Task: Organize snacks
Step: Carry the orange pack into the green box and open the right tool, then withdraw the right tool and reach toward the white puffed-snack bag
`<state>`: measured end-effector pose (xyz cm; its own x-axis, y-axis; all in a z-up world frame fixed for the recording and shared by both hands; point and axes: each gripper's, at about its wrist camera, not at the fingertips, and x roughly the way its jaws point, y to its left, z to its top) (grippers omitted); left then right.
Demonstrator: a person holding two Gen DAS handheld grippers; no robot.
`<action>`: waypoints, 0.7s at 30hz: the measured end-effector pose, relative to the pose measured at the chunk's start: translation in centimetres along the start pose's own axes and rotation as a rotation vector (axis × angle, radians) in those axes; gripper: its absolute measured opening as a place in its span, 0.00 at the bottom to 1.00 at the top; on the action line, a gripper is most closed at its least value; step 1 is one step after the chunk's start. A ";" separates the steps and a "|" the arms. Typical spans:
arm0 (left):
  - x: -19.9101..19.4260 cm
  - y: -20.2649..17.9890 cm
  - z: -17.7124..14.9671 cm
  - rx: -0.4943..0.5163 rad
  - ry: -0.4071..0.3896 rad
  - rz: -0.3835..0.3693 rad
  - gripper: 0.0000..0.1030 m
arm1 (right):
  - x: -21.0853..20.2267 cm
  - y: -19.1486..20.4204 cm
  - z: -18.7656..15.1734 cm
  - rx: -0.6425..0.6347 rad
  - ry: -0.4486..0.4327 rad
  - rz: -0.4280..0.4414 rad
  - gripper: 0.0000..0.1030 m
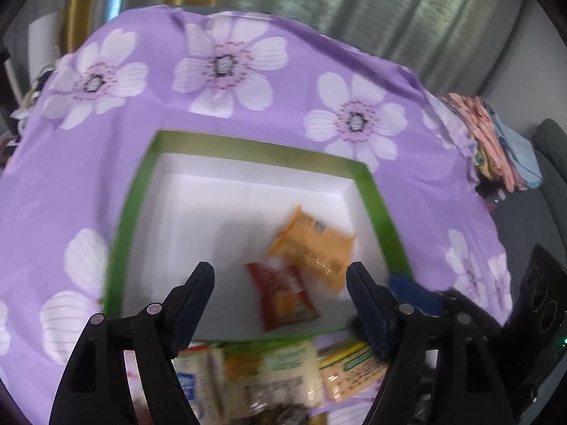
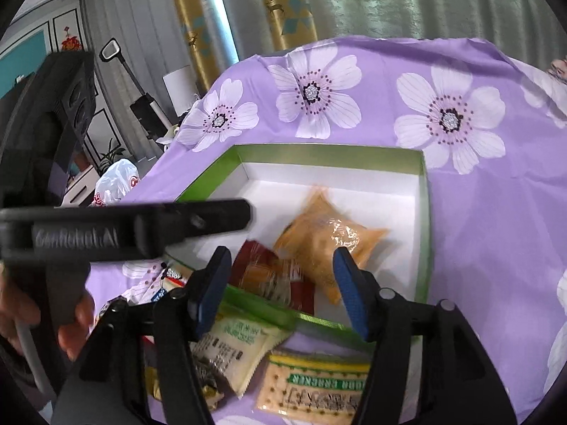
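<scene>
A green-rimmed white box point(image 1: 375, 198) point(image 2: 423, 191) lies on the purple flowered cloth. Inside it lie an orange snack packet point(image 1: 312, 248) point(image 2: 329, 244) and a red snack packet point(image 1: 283, 294) point(image 2: 269, 276). My left gripper point(image 1: 280, 283) is open and empty, hovering over the box's near part above the red packet. My right gripper point(image 2: 280, 276) is open and empty, above the box's near rim. Loose snacks lie in front of the box: a white-green packet point(image 1: 280, 368) point(image 2: 234, 347) and a yellow-green cracker pack point(image 1: 351, 368) point(image 2: 315, 389).
The left gripper's body point(image 2: 124, 230) crosses the right wrist view at the left, with a hand point(image 2: 42, 315) under it. Folded cloths point(image 1: 496, 141) lie at the table's right edge. Curtains hang behind the table. More small packets point(image 2: 166, 283) lie left of the box.
</scene>
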<state>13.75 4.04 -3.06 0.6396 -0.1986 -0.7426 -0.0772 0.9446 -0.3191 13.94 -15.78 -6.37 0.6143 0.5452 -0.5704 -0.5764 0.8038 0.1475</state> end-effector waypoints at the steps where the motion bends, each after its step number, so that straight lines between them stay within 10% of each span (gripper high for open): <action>1: -0.3 0.4 -0.1 -0.005 -0.005 0.006 0.75 | -0.3 -0.2 -0.3 0.007 0.004 -0.006 0.61; 21: -8.7 5.3 -7.3 -0.128 -0.032 0.042 0.75 | -7.5 1.7 -5.3 0.011 0.026 -0.015 0.64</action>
<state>2.18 8.88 -2.65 0.6576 -0.1494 -0.7384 -0.2000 0.9103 -0.3623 5.45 -19.77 -6.09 0.6082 0.5267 -0.5938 -0.5614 0.8143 0.1474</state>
